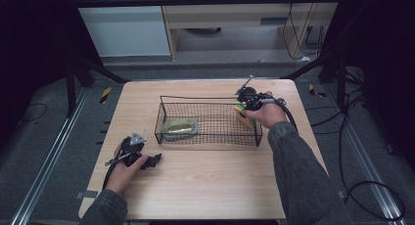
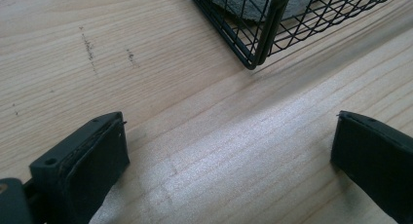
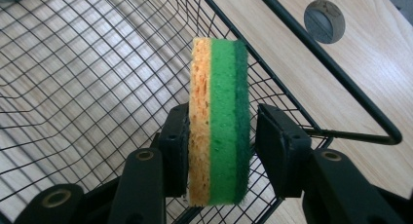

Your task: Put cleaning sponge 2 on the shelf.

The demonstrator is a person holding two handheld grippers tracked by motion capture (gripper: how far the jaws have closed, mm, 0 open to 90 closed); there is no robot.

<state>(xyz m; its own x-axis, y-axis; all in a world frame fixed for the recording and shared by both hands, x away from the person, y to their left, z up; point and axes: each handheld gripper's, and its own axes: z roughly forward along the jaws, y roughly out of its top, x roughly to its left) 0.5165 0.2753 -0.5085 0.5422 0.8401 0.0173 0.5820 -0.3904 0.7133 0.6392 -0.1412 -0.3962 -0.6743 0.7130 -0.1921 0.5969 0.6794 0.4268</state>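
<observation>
A sponge [image 3: 219, 78] with yellow, green and dark green layers stands on edge between my right gripper's [image 3: 221, 112] jaws, which are shut on it. It hangs inside the right end of a black wire basket [image 3: 73, 63]. From the high view the right gripper [image 1: 243, 109] and the sponge [image 1: 240, 113] are at the basket's [image 1: 208, 99] right wall. My left gripper [image 1: 154, 160] rests on the table in front of the basket's left corner. Its jaws are wide open, with bare wood between them [image 2: 230, 121].
A grey-green oval dish [image 1: 180, 127] lies in the left half of the basket, and its grey edge [image 2: 243, 2] shows behind the basket corner [image 2: 253, 63]. A round grey hole cover [image 3: 324, 20] sits in the tabletop beyond the basket. The wooden table [image 1: 205, 186] has open room in front.
</observation>
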